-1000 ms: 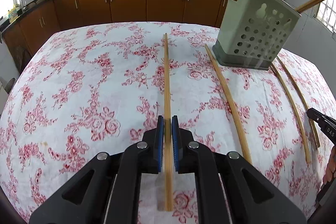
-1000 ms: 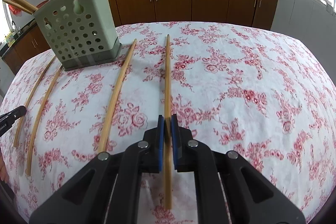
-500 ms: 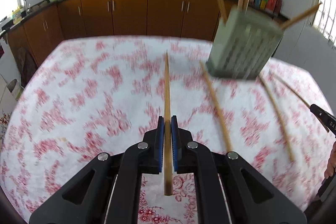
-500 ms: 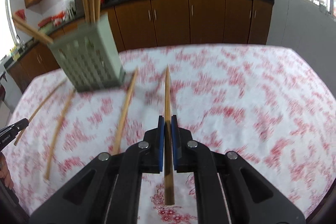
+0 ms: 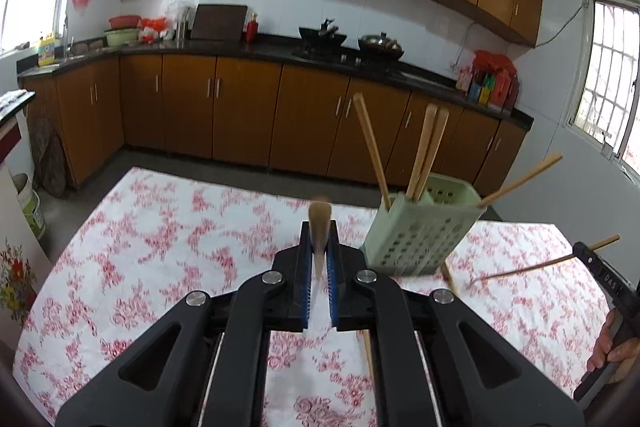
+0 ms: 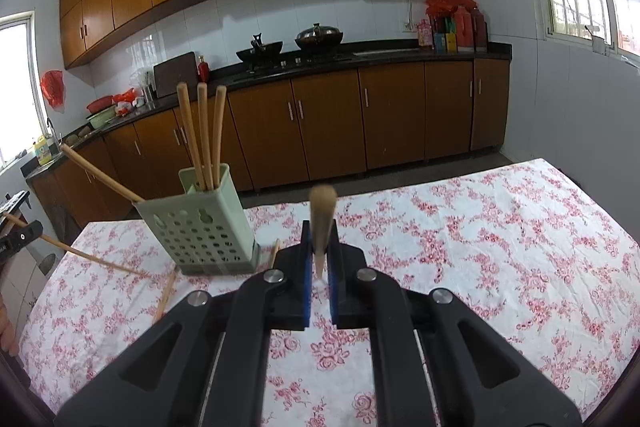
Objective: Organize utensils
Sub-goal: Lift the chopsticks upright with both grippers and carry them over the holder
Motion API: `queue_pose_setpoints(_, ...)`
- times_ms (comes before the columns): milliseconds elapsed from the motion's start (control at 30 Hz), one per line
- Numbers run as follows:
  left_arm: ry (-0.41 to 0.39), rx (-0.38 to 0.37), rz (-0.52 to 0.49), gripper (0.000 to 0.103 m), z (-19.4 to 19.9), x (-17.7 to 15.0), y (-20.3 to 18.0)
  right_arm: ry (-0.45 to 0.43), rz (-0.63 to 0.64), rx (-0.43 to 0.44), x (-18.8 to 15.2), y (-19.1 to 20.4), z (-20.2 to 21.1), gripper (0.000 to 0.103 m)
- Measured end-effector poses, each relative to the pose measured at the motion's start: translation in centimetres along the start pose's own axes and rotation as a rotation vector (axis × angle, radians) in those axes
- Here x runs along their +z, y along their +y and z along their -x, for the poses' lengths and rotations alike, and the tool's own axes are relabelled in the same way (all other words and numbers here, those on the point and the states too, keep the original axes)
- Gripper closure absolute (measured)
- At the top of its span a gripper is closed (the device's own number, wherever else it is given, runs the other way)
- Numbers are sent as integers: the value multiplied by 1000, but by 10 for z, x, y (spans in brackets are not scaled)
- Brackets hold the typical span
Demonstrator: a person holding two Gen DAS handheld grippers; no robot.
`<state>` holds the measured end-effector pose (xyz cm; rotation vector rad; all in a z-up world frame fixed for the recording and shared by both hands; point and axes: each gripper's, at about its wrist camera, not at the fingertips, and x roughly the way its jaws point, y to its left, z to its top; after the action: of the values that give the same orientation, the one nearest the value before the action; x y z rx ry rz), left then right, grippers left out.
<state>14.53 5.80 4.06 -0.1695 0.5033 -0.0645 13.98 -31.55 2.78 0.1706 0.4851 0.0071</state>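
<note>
Gripping one wooden chopstick (image 5: 319, 227) between its blue-padded fingers (image 5: 306, 291), the left gripper (image 5: 319, 267) holds the stick pointing forward toward the camera's far view, its blurred butt end standing above the fingertips and clear of the flowered cloth on the counter (image 5: 168, 251). The right gripper (image 6: 319, 263) does the same with a second chopstick (image 6: 321, 223): its fingers (image 6: 306, 291) are narrowed tight on the stick, which rises foreshortened from between the pads, off the cloth. In the left view the pale green perforated holder (image 5: 416, 235) stands on the counter to the right of the gripper, with three chopsticks upright in it and one leaning out over its right rim. In the right view the same holder sits to the left of the gripper, its three upright sticks close together at the back and the leaning one angled out to the left. Loose chopsticks (image 6: 166, 291) lie on the cloth near the holder's base, partly hidden by the grippers. At the right edge of the left view the other gripper shows in side view with a hand (image 5: 608, 343) around its handle, a chopstick sticking out past it. Behind the counter run brown kitchen cabinets (image 5: 240, 111) with a dark worktop, a wok and a lidded pan.
</note>
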Motion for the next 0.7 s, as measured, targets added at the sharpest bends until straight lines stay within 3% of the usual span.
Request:
queue_pose_setpoints(433, -22, -38, 1, 96, 7, 11, -5, -41, 5, 46, 22, 11, 15, 95)
queue_pose_setpoints(700, -98, -128, -25, 96, 36, 35, -35, -91, -21, 196, 60, 30, 46, 95)
